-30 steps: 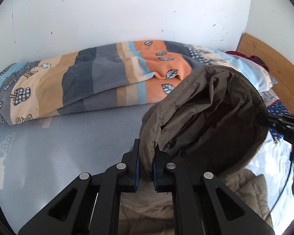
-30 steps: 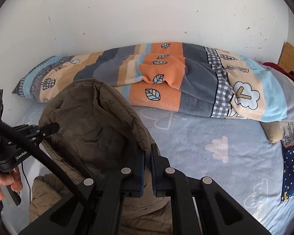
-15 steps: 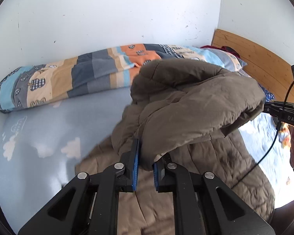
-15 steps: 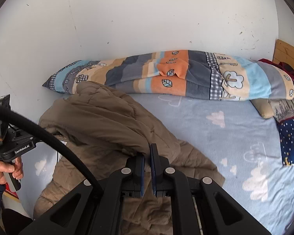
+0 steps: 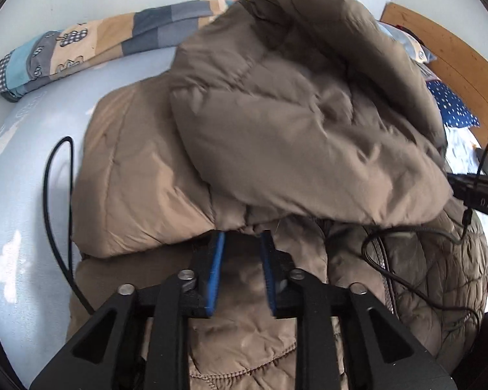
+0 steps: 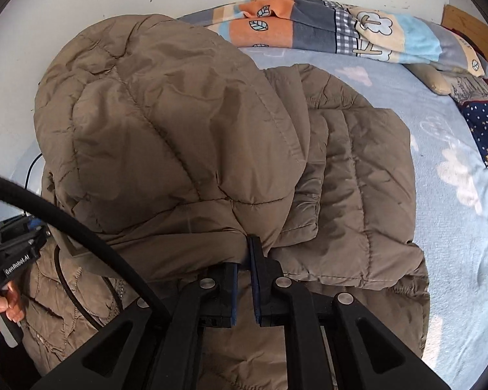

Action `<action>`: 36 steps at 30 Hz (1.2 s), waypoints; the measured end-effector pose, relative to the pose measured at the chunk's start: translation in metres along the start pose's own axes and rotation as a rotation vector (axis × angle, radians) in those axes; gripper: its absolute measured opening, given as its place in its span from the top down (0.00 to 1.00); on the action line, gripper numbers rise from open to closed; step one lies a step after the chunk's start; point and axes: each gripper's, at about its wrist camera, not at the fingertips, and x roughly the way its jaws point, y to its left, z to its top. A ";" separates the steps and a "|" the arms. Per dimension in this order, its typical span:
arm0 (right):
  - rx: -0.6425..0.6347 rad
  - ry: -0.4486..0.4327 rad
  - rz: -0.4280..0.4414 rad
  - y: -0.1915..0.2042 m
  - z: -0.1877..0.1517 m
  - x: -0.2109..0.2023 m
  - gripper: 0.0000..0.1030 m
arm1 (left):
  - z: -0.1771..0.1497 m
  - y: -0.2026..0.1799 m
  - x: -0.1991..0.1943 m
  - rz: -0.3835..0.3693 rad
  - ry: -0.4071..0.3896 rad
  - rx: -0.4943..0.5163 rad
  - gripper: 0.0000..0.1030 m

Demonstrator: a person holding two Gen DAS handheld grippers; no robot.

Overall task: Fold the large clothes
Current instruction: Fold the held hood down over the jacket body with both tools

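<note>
Since 0.5 s ago, the hood [image 5: 309, 104] has been brought down onto the body of the brown padded jacket [image 6: 358, 175], and the left gripper [image 5: 242, 243] has been opened: its blue-padded fingers [image 5: 216, 269] are spread apart, with the hood's near edge draped just over their tips. The right gripper [image 6: 244, 253] is seen almost closed, its jaws set narrowly apart with the hood's near hem at their tips; whether fabric is pinched cannot be told. The jacket is spread on the light blue bed sheet [image 6: 455, 169]. A patterned quilt [image 6: 341, 29] is rolled along the far wall. A black cable [image 5: 58, 195] is looped on the sheet at the left.
</note>
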 end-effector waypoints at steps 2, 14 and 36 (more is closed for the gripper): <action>0.025 0.010 0.021 -0.006 -0.001 -0.001 0.82 | -0.003 -0.004 -0.006 0.021 -0.007 0.019 0.45; 0.097 -0.166 0.188 -0.043 -0.008 -0.103 0.62 | 0.013 0.016 -0.087 0.027 -0.251 0.004 0.37; 0.037 -0.101 0.123 0.028 0.048 0.027 0.61 | 0.056 -0.018 0.022 0.126 -0.173 0.029 0.20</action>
